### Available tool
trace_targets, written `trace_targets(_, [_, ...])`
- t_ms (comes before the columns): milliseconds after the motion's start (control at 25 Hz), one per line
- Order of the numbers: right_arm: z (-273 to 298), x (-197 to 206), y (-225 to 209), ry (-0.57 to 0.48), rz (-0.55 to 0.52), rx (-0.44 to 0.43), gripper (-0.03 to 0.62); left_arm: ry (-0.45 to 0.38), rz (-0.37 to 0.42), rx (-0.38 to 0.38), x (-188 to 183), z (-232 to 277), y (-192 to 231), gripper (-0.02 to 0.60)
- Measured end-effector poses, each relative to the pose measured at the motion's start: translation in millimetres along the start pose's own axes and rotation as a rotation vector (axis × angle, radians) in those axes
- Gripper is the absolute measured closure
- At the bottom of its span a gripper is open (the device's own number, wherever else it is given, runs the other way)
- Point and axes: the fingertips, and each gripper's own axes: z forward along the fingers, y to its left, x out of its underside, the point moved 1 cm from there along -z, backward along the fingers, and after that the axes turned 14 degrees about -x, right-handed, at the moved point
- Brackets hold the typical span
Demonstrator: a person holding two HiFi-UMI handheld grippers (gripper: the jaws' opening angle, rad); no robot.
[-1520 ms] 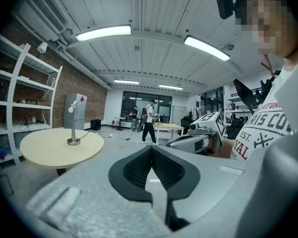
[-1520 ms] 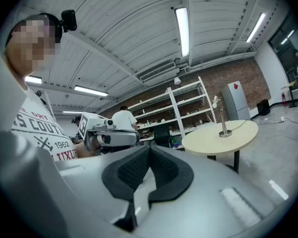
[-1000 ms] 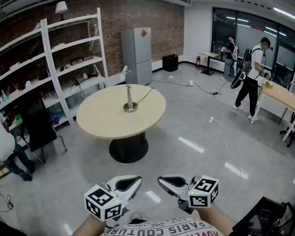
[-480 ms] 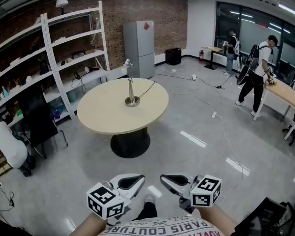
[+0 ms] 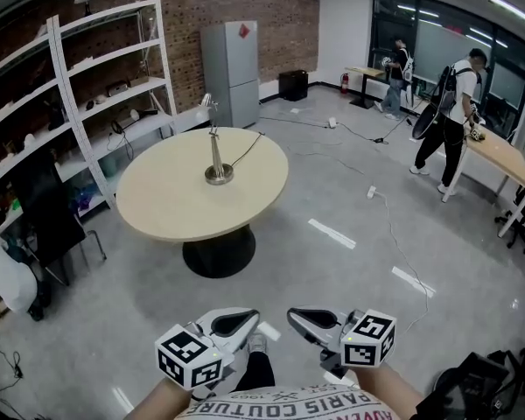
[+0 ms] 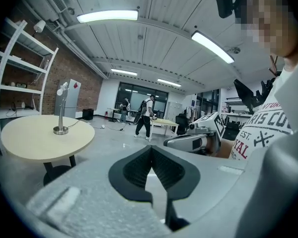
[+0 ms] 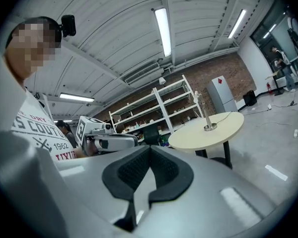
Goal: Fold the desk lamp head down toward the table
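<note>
Standing upright mid-table, desk lamp head not yet folded; left gripper and right gripper well apart from it, jaws closed, empty; whole task remains.

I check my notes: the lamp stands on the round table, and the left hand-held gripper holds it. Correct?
No. The lamp stands on the round table, but the left hand-held gripper is shut on nothing, far from it, as the head view shows.
</note>
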Motion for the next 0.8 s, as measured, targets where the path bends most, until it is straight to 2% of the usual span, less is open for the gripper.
trace_targets(320, [40,-17,-76,0.012,0.029,0.016,0.592,0.022,-0.031,0.004,-9,51,72,0.583])
trace_targets(800, [134,-84,-225,0.044,0.051,0.032,0.592,0.027,-0.077,0.002,-57,141,230,0.583])
